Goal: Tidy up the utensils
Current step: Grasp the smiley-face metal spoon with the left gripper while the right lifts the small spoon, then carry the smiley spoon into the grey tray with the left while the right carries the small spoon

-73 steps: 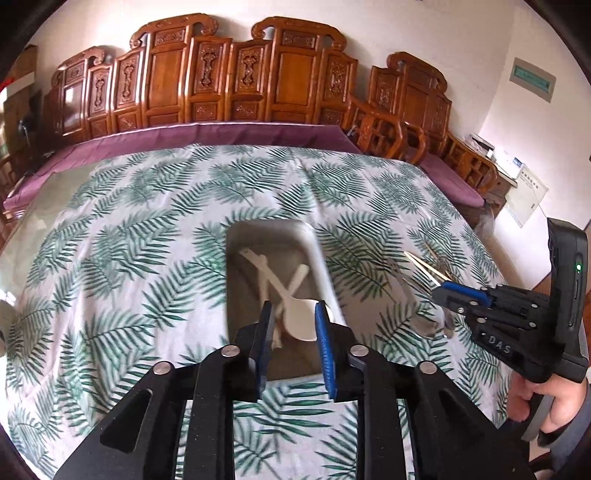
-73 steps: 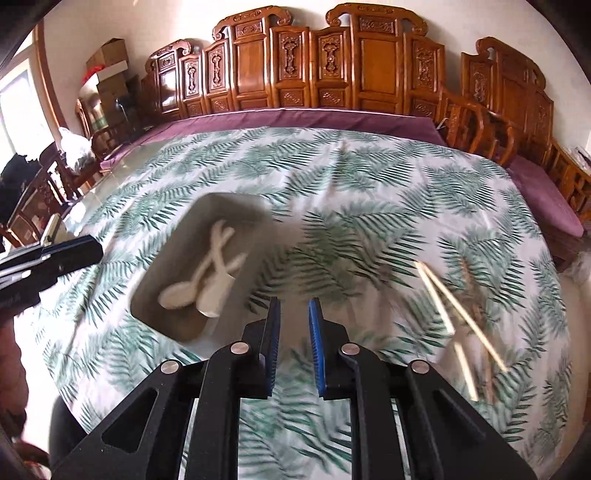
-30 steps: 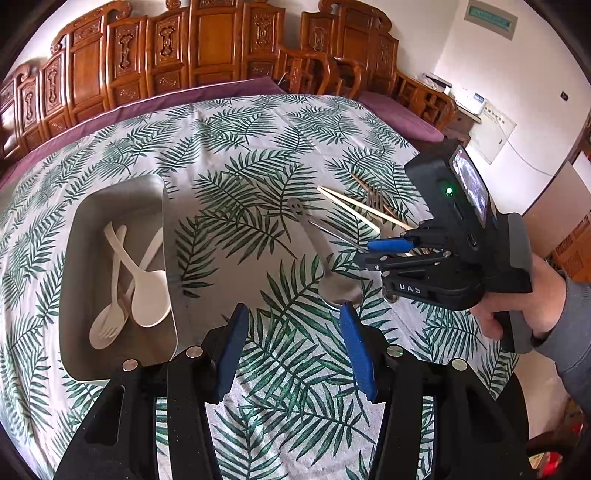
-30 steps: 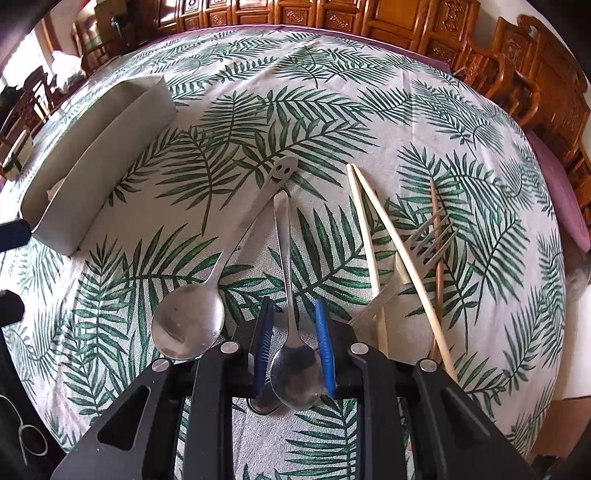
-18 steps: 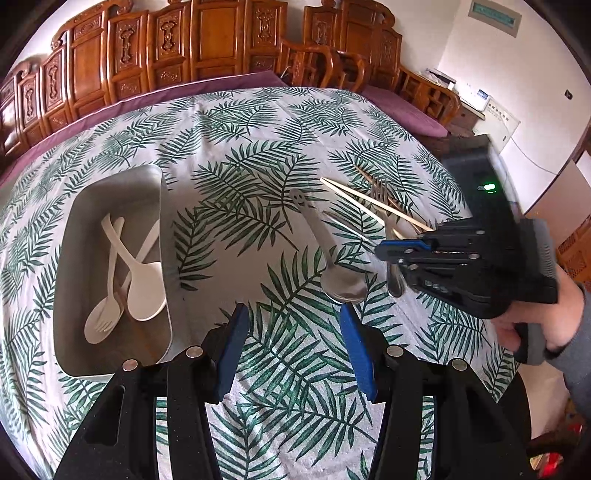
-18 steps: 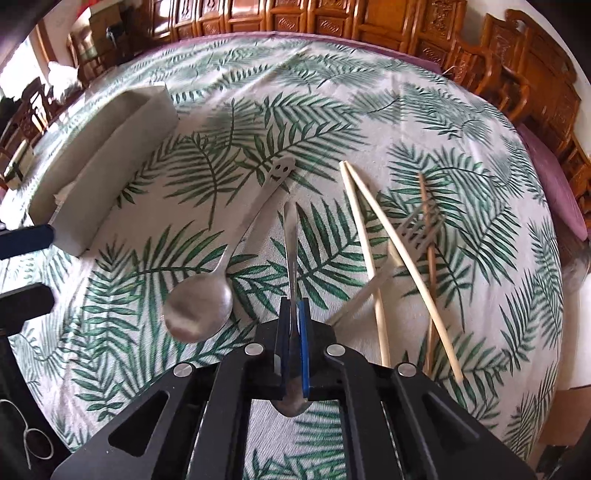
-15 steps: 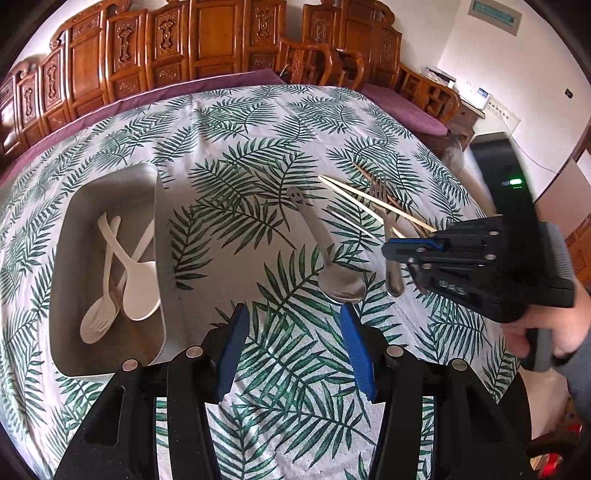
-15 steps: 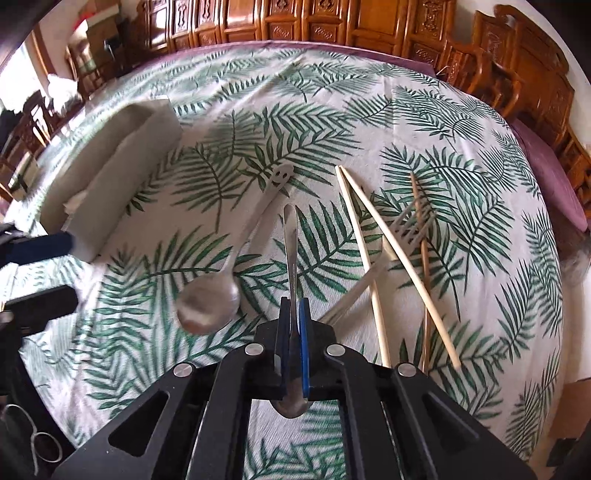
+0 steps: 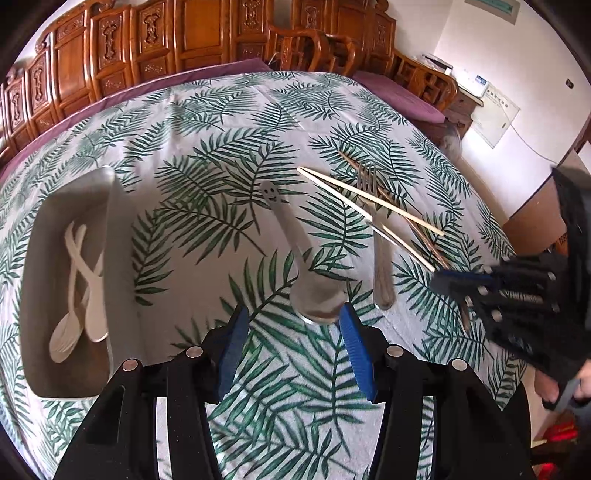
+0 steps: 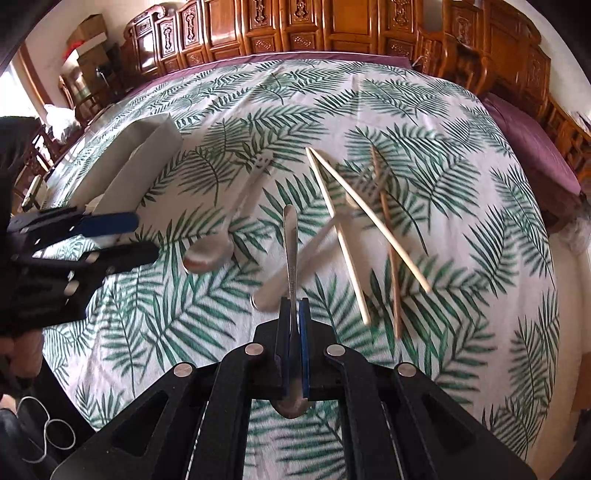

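My right gripper is shut on a small metal spoon, pinched at the neck, its handle pointing away and clear of the cloth. From the left wrist view that gripper is a blur at the right with the small spoon hanging from it. My left gripper is open and holds nothing; it hovers just above the bowl of a large metal spoon with a smiley-face handle. A metal fork, pale chopsticks and brown chopsticks lie crossed to the right.
A grey metal tray at the left holds white plastic spoons and a fork. The leaf-print tablecloth covers a round table. Carved wooden chairs ring the far side. A person's hand holds the right gripper.
The right gripper closed on the small spoon, lifted it off the cloth and swung it right. The left gripper came nearer and lower over the large spoon, jaws unchanged.
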`<state>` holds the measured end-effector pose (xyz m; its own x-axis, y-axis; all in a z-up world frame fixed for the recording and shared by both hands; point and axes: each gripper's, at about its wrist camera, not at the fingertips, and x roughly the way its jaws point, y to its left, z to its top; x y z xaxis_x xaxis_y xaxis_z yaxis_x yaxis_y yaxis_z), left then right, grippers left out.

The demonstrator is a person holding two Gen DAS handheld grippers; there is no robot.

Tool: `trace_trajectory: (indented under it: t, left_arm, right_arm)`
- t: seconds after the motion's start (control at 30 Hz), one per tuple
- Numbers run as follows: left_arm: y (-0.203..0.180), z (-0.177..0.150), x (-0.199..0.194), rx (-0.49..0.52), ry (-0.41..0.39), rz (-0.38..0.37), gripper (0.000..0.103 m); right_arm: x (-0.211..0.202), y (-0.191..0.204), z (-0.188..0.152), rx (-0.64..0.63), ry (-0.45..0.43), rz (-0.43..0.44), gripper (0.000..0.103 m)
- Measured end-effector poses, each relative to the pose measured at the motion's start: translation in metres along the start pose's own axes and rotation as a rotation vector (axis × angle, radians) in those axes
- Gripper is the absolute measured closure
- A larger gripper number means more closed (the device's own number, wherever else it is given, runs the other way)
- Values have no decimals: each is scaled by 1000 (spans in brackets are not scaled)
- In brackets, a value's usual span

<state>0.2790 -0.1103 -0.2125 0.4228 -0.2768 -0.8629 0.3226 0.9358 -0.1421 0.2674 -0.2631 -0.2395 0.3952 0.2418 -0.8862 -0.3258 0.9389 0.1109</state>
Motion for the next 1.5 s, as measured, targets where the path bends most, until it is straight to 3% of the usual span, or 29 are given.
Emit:
trace_trajectory:
  t: [0.5, 0.73, 1.0, 1.13, 1.5]
  left_arm:
    - [-14, 27, 43, 21, 57, 22, 54]
    - [-8, 32, 60, -1, 90, 27, 74]
    - [-19, 33, 69, 49, 101, 81, 79]
    - [-15, 34, 69, 46, 91, 112, 95]
    - [-1, 21, 54, 2, 87, 67, 98]
  right_arm:
    - [14, -14, -28, 39, 42, -18, 97]
    - [17, -15, -33, 42, 44, -14, 97]
    - [17, -15, -33, 44, 39, -9, 97]
    - [17, -16, -33, 43, 39, -10, 97]
    - [14, -13, -37, 45, 44, -18, 97]
